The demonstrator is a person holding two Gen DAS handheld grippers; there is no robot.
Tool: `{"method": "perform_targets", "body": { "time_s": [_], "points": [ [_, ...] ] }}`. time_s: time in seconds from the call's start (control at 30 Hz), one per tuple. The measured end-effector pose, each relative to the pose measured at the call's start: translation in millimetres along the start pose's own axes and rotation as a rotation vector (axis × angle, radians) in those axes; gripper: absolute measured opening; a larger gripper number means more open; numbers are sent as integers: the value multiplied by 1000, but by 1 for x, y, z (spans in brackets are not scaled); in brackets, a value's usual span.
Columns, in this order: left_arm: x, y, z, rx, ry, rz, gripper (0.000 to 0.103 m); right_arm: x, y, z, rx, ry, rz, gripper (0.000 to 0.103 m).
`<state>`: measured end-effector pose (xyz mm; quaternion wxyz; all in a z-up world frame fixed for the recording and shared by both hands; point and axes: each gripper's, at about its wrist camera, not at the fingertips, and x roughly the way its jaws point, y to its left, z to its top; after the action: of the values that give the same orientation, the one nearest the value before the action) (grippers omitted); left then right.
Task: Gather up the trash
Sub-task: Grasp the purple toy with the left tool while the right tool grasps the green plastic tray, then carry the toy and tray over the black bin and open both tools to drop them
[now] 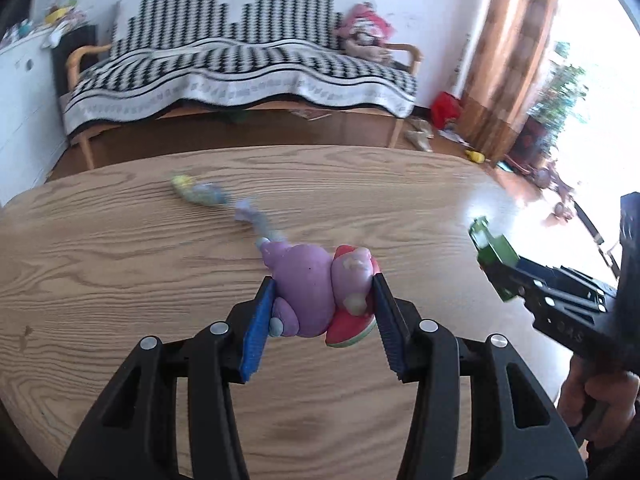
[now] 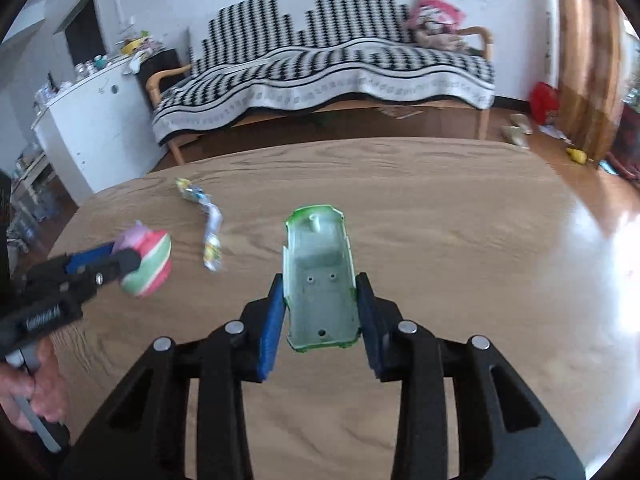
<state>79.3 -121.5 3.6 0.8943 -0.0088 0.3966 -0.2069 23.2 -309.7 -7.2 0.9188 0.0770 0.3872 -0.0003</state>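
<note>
Left wrist: wrappers (image 1: 200,194) blurred.

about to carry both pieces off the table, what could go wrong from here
The purple toy figure is rounded and lumpy, pinched only at its sides in the left gripper, so it might twist or pop out. The green plastic shell in the right gripper looks thin and could flex or slip. The crumpled wrapper on the table may get left behind.

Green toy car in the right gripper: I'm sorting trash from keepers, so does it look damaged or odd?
Yes. The green toy car clamped in the right gripper is only a hollow body shell: underside up, no wheels or chassis visible, edges ragged.
</note>
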Motion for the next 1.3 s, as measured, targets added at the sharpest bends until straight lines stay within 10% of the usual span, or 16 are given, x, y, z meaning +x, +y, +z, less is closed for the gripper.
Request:
{"method": "perform_targets", "body": {
  "time_s": [0.67,1.3],
  "points": [
    [17,-336,-87,410,87,-440,48,-195,-290,-194,471,-15,-421,35],
    [56,-419,-130,529,171,-492,48,-182,-352,-242,631,160,-404,36]
  ]
}}
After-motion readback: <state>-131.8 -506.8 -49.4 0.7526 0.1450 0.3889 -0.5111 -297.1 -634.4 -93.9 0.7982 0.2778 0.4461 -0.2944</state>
